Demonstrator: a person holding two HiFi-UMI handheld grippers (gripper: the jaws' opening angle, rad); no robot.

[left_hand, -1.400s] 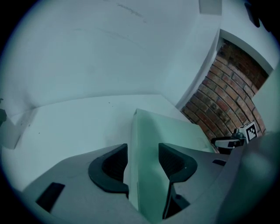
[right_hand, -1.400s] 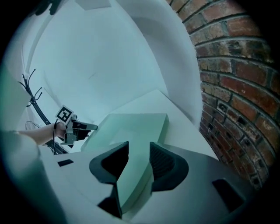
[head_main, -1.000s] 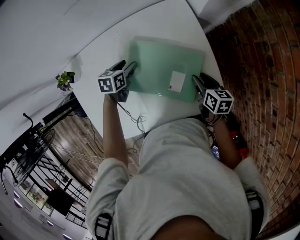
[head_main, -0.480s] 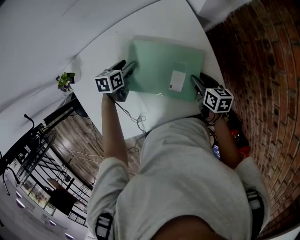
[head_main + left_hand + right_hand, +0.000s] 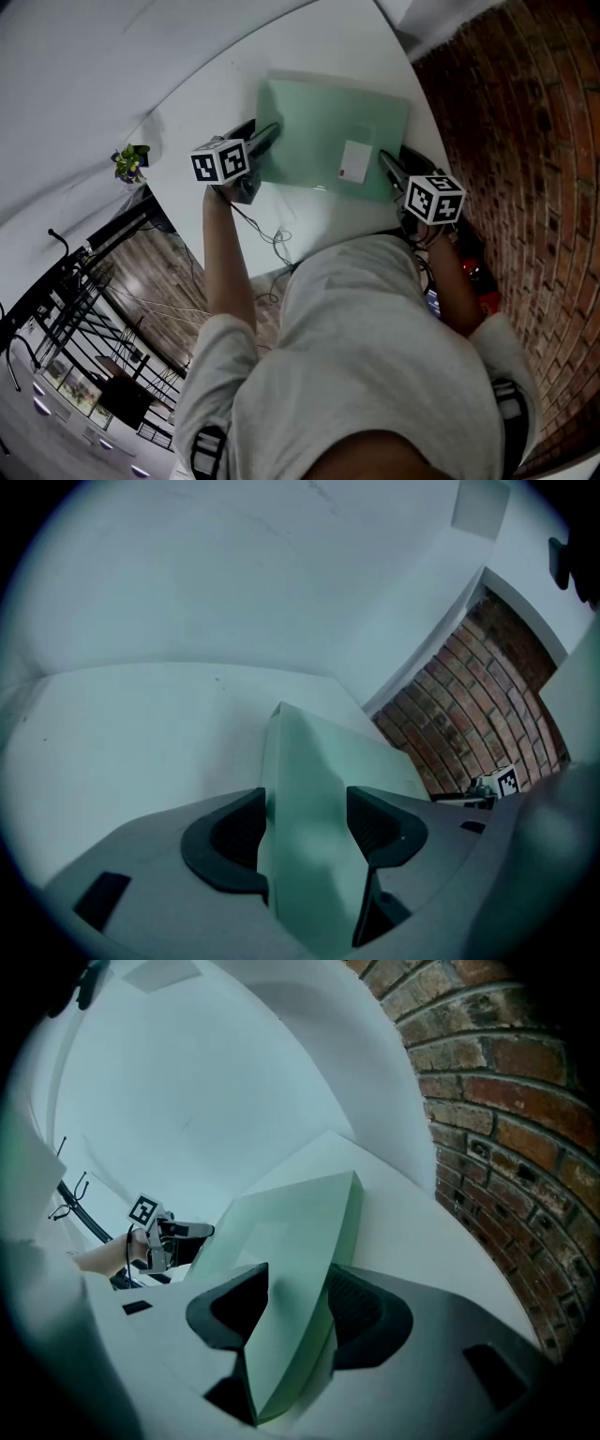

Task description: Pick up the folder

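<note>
Folder (image 5: pixel 328 141), green, flat by the right edge of the table (image 5: pixel 309 56); left gripper (image 5: pixel 265 134) and right gripper (image 5: pixel 386 161), jaws just opened and unclenched, straddling its opposite edges; advised: seat deeper, clamp both together, lift level.

Pale green folder (image 5: pixel 319 127) lies on white table (image 5: pixel 314 52).

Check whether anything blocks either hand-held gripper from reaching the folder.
Nothing visible does. The folder sits between the jaws of the left hand-held gripper and, at its opposite edge, those of the right hand-held gripper; both pairs have just been opening.
</note>
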